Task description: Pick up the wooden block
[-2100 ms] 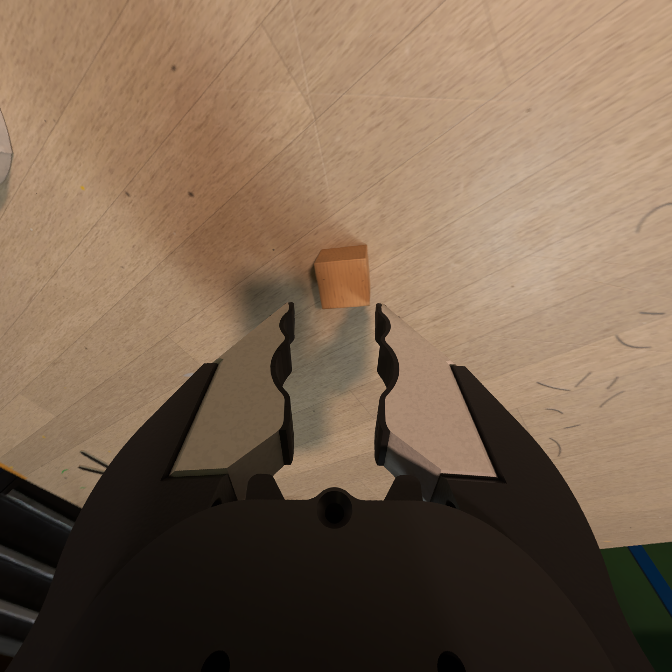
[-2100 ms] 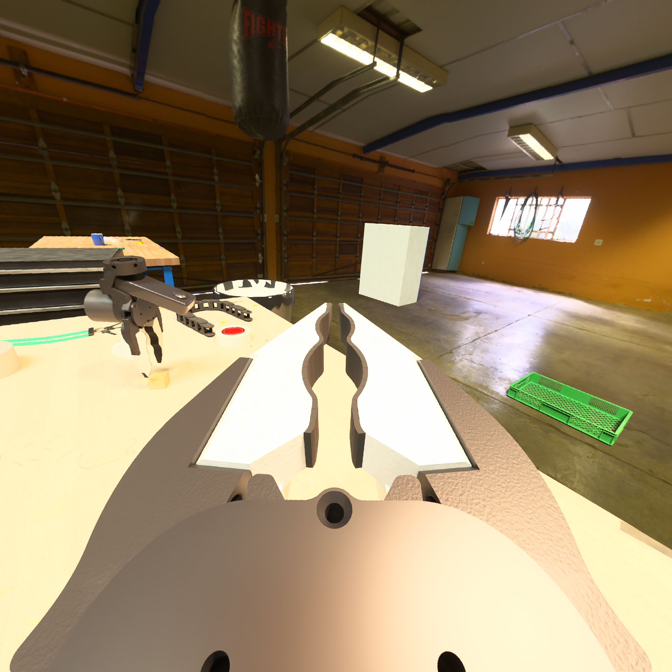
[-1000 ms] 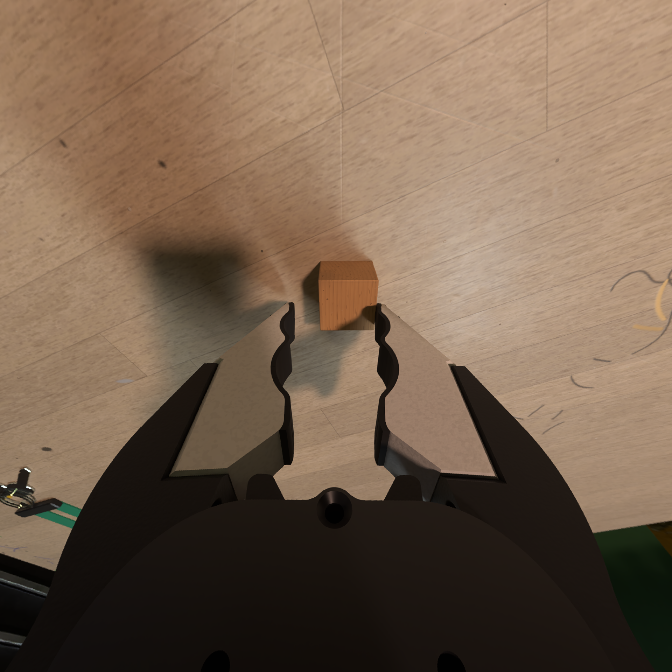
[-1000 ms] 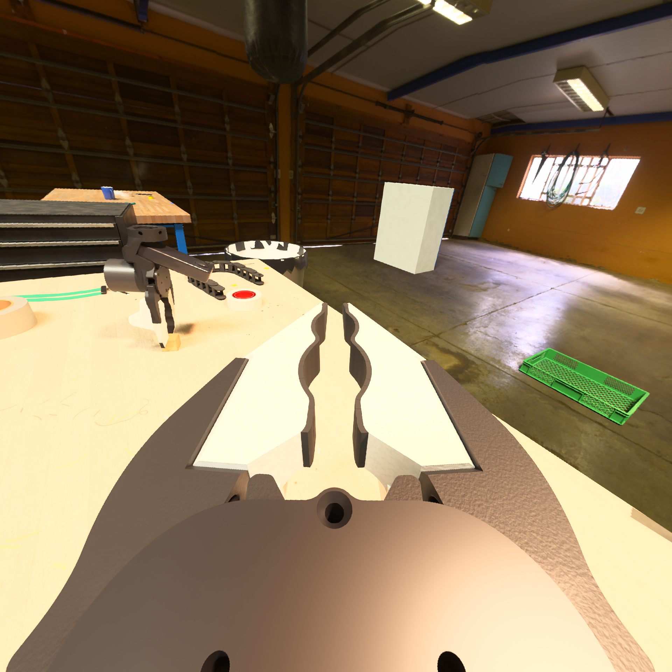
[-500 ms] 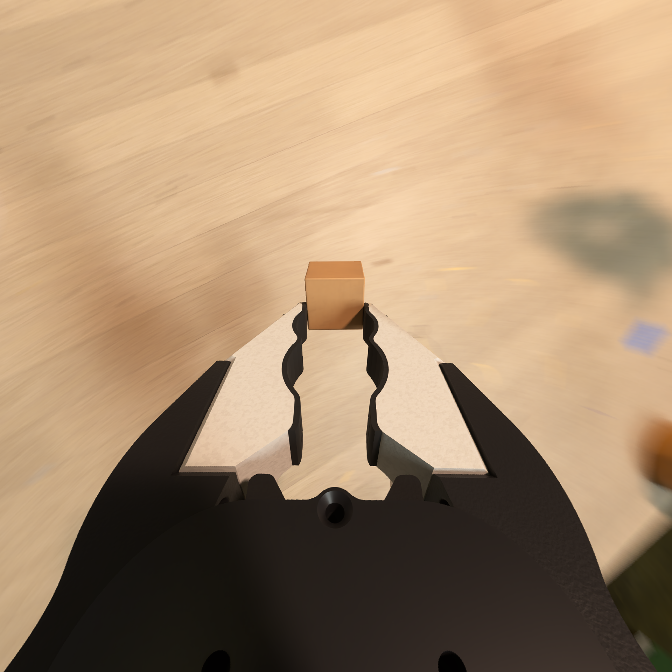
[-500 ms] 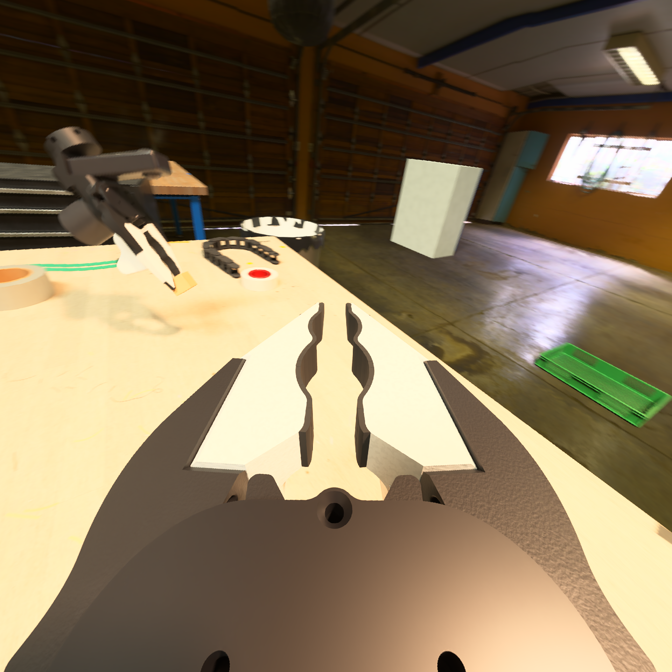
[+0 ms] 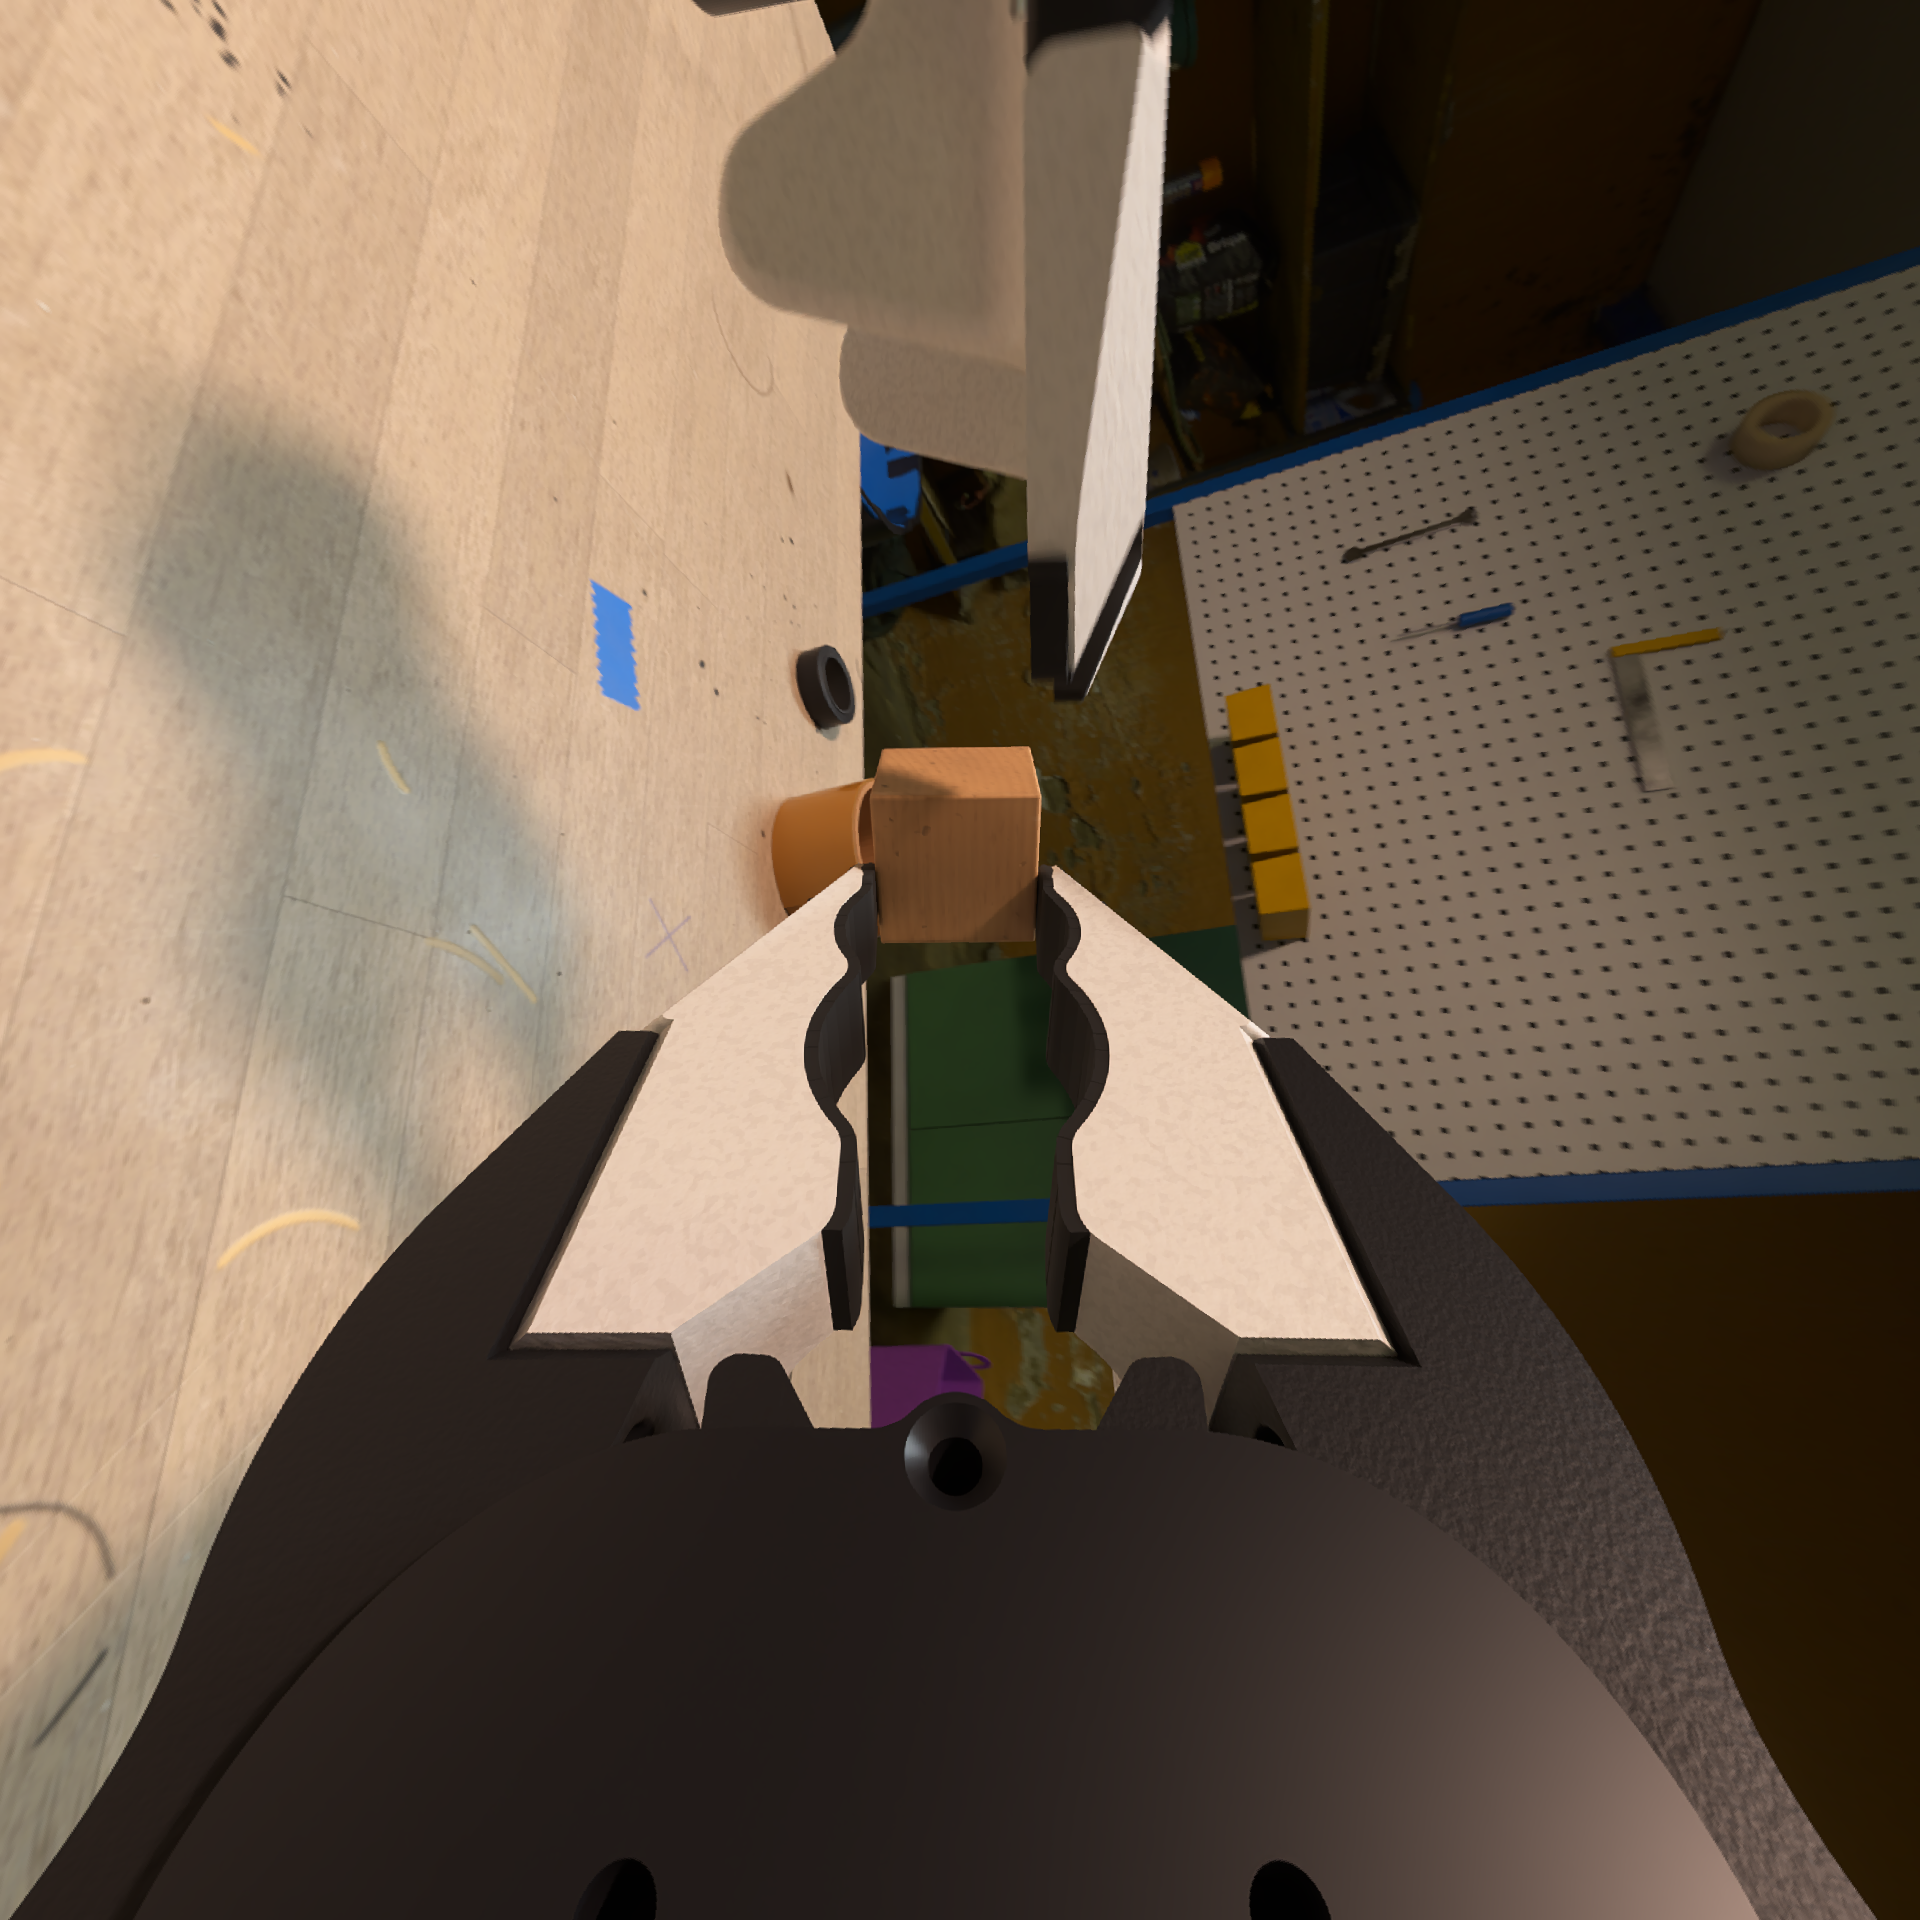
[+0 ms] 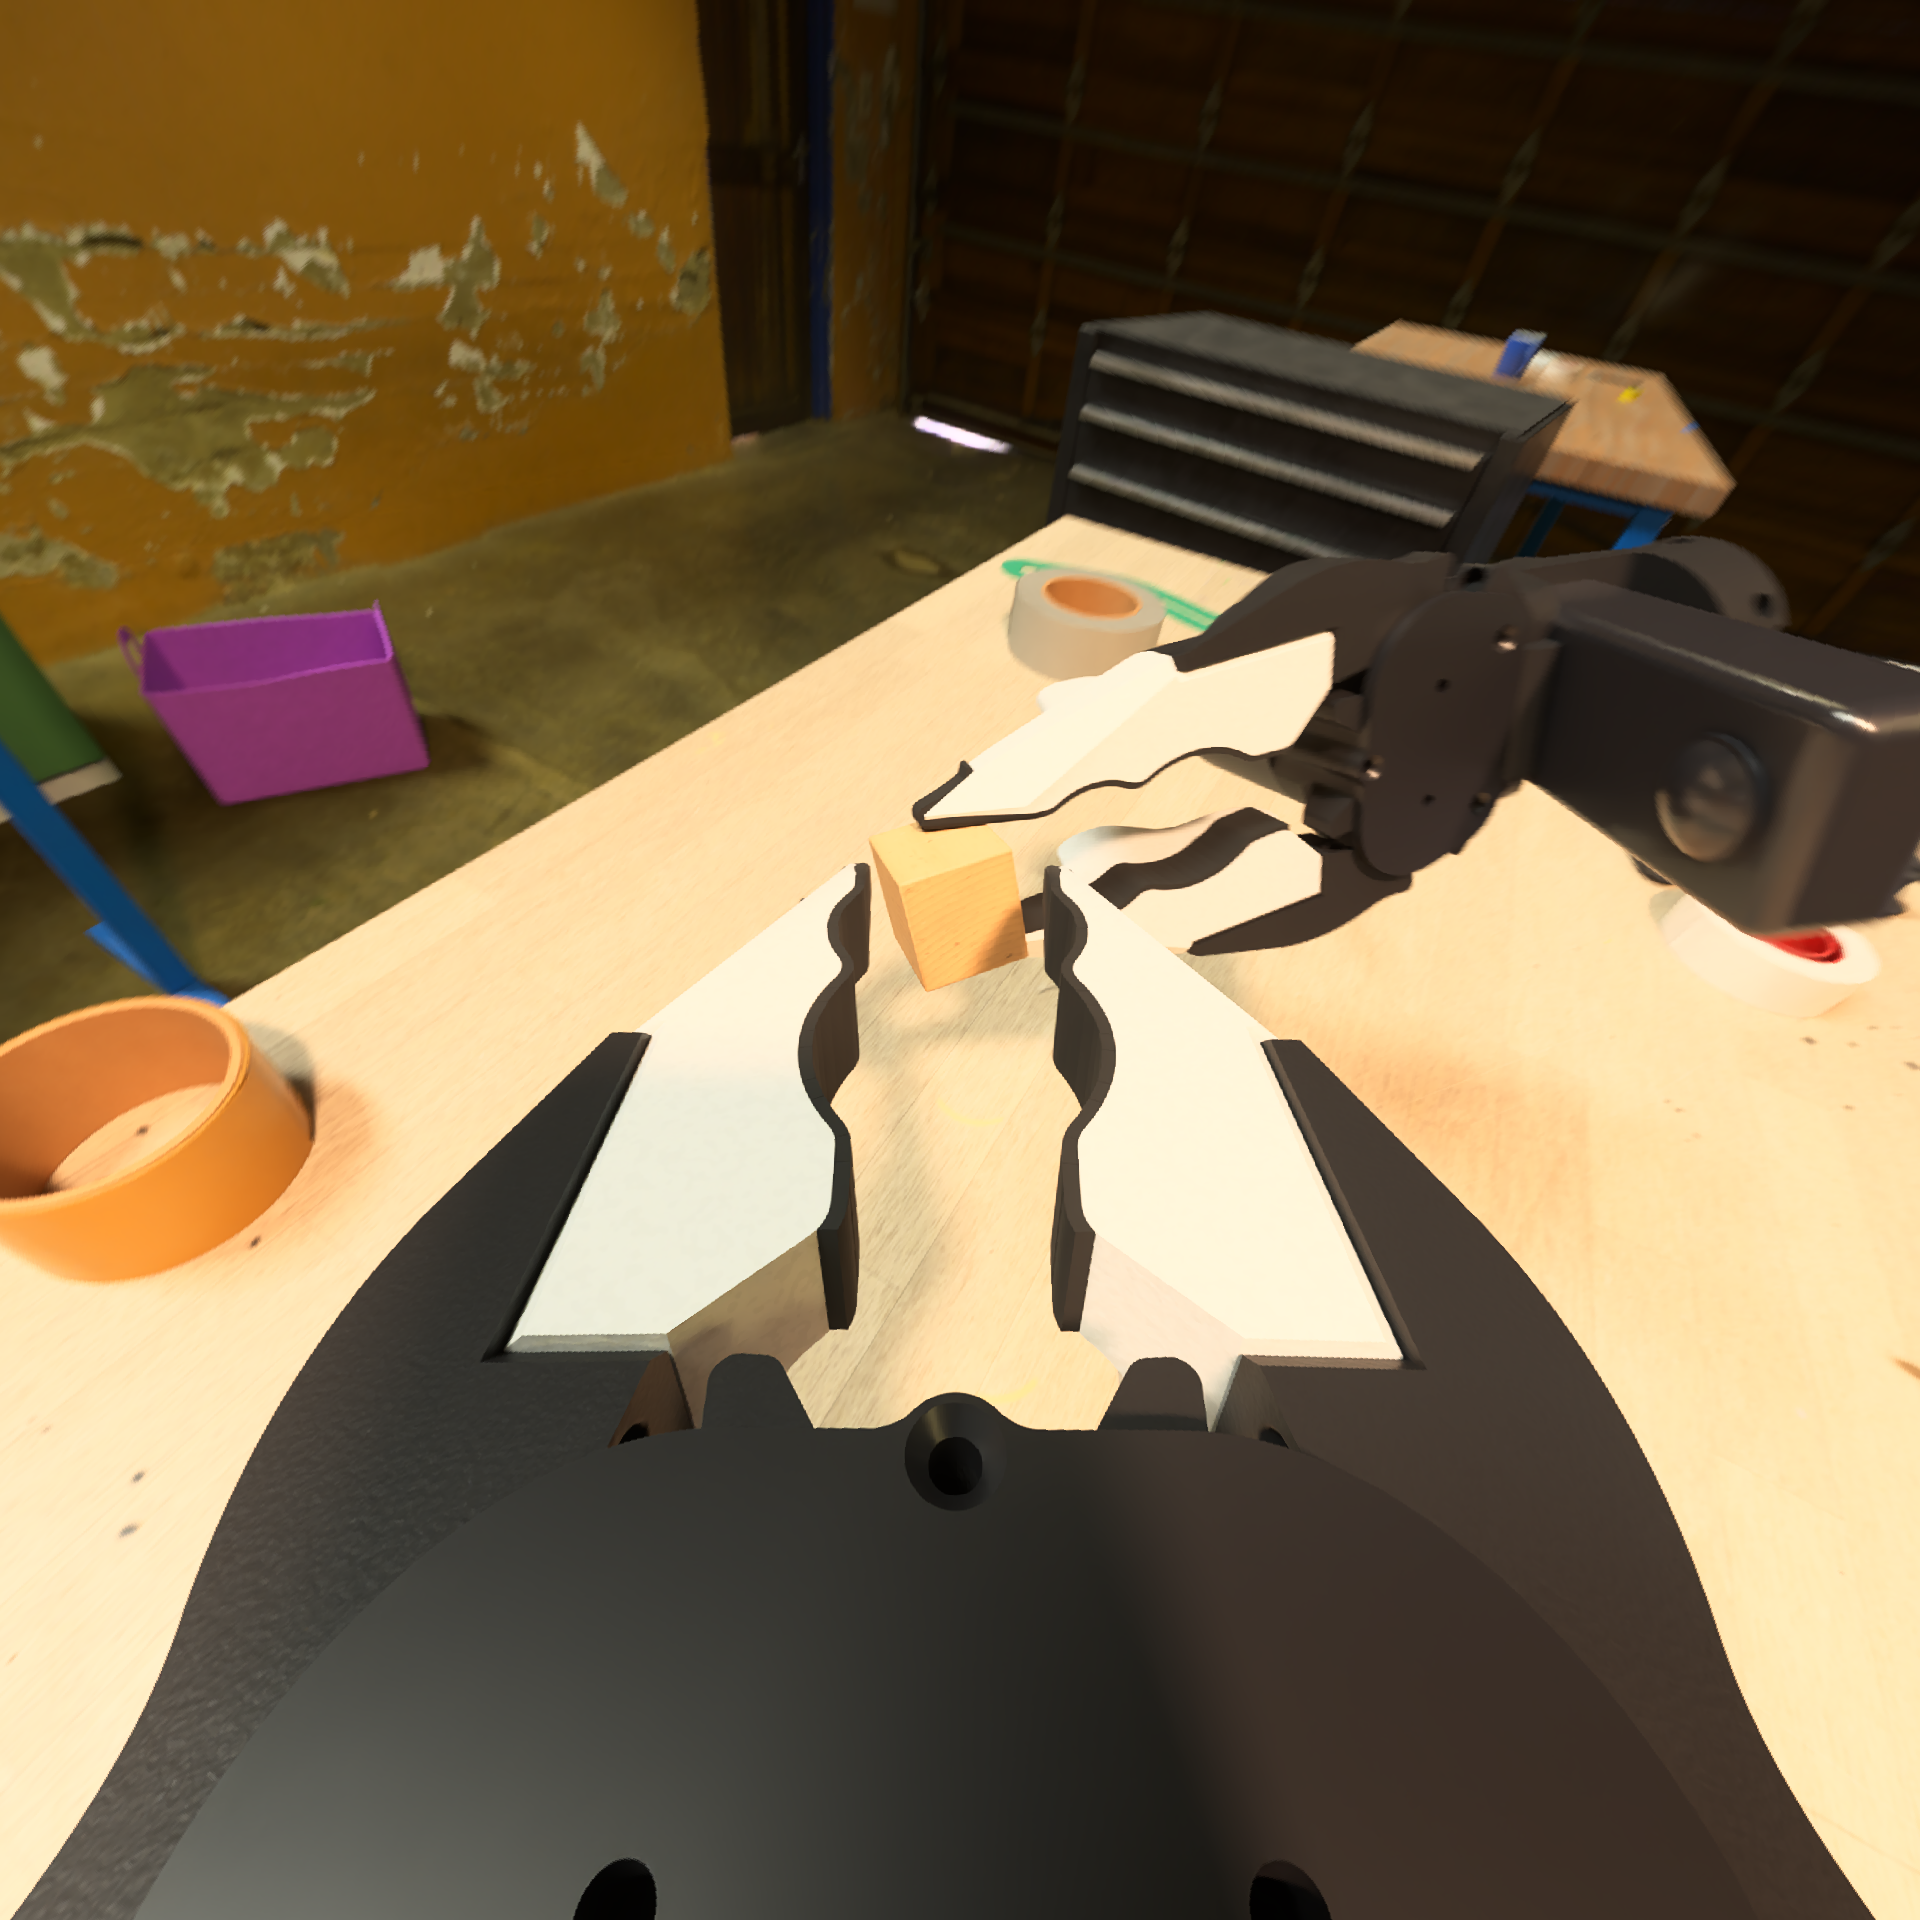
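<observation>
The wooden block is a small light-brown cube. My left gripper is shut on it at the fingertips and holds it in the air, past the edge of the wooden table. In the right wrist view the block hangs a little above the tabletop, pinched by the left gripper's fingers, which reach in from the right. My right gripper is open and empty; its tips flank the block's near side without touching it. One of its fingers shows at the top of the left wrist view.
An orange tape roll lies near the table's left edge and also shows behind the block. A beige tape roll and a white roll with a red core lie farther back. A purple bin stands on the floor. A pegboard lies beyond the table.
My left gripper shut on the block, lifted it off the table and swung it toward the right gripper. My right gripper turned to face the block and opened wider.
</observation>
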Controlling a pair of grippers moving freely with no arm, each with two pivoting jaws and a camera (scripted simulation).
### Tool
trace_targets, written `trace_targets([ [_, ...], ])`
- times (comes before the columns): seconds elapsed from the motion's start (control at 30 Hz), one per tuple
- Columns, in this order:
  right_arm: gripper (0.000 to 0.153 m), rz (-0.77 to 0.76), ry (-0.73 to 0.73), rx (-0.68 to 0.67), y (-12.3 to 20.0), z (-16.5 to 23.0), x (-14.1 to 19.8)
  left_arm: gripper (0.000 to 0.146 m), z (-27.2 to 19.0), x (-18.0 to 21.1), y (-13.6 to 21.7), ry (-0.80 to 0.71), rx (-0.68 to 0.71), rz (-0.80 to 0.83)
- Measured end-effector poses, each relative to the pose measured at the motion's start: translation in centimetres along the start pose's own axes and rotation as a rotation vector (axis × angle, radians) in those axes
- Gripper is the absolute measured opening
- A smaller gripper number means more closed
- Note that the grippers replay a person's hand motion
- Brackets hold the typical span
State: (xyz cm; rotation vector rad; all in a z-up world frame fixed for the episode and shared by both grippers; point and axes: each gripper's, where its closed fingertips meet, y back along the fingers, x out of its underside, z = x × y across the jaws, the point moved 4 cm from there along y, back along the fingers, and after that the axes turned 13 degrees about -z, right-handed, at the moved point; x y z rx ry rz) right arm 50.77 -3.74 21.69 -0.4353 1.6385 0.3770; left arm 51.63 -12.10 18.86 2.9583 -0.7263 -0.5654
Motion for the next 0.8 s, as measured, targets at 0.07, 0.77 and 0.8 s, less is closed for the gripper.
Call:
trace_targets([
  [0.07, 0.027, 0.050, 0.002, -0.011, -0.1, 0.2, 0.7, 0.030, 0.5, -0.2, -0.5, 0.039, 0.022, 0.018],
  [0.77, 0.001, -0.187, -0.570, 0.184, 1.6, -6.0, 3.5, 0.030, 2.2, -2.0, 5.3, -0.095, 0.080, -0.583],
  [0.8, 0.001, -0.189, -0.606, 0.216, 1.5, -6.4, 3.9, 0.030, 2.2, -1.9, 5.6, -0.139, 0.053, -0.627],
])
